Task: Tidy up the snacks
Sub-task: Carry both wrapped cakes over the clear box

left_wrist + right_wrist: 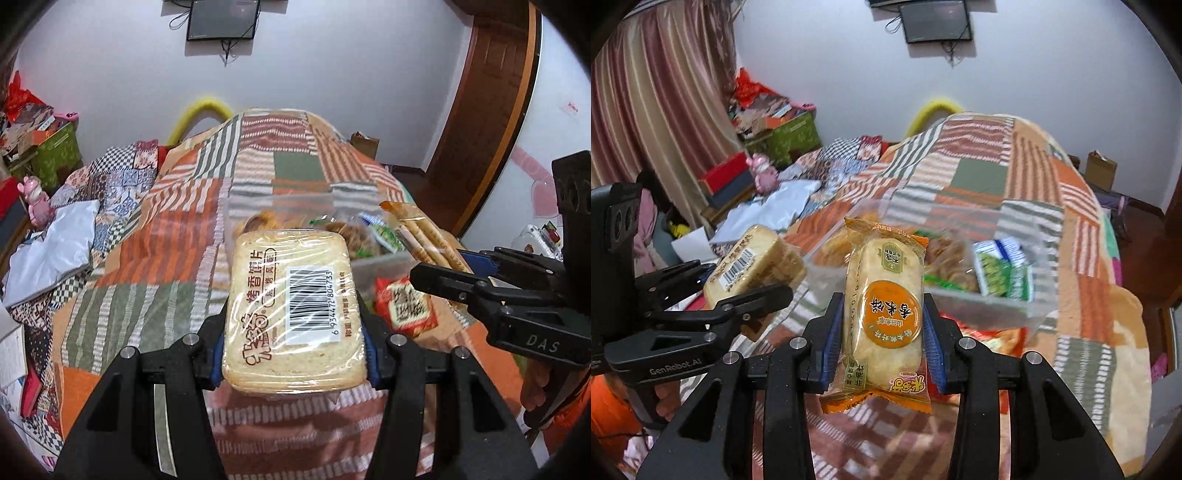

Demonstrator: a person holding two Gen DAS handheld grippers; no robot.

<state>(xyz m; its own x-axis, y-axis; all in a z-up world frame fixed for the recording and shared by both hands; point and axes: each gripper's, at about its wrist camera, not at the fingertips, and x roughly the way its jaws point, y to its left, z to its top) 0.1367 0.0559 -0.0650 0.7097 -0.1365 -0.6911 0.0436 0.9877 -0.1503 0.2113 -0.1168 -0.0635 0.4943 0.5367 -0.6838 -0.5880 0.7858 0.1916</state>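
My left gripper is shut on a clear-wrapped pack of toasted bread slices with a barcode label, held above the bed; it also shows in the right wrist view. My right gripper is shut on an orange rice cracker packet, and shows from the side in the left wrist view. Just beyond both stands a clear plastic box holding several snacks, among them green packets. A red snack packet lies on the bed by the box.
A striped patchwork quilt covers the bed. White papers and a pink toy figure lie at the left. A green box of clutter stands by the curtain. A wooden door is at the right.
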